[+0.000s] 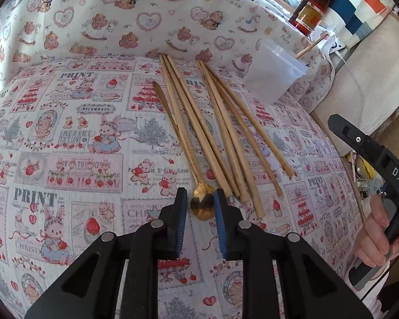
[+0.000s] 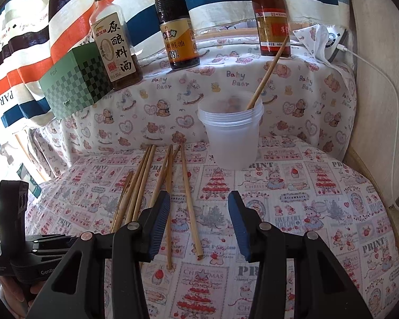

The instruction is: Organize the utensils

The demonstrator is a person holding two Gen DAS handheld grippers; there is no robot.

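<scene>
Several wooden chopsticks (image 1: 220,133) lie side by side on the printed tablecloth, with a gold spoon (image 1: 202,205) among them, its bowl nearest me. My left gripper (image 1: 200,199) is open, its jaws either side of the spoon's bowl, not closed on it. A clear plastic cup (image 2: 232,133) stands behind the chopsticks (image 2: 167,186) and holds one chopstick (image 2: 268,71) leaning right; the cup also shows in the left wrist view (image 1: 272,73). My right gripper (image 2: 199,207) is open and empty, above the near ends of the chopsticks.
Three sauce bottles (image 2: 179,26) and a green checked box (image 2: 74,82) stand on a raised ledge behind the cup. A white cable (image 2: 380,79) runs down the right side. The table's edge (image 1: 340,154) drops off at right.
</scene>
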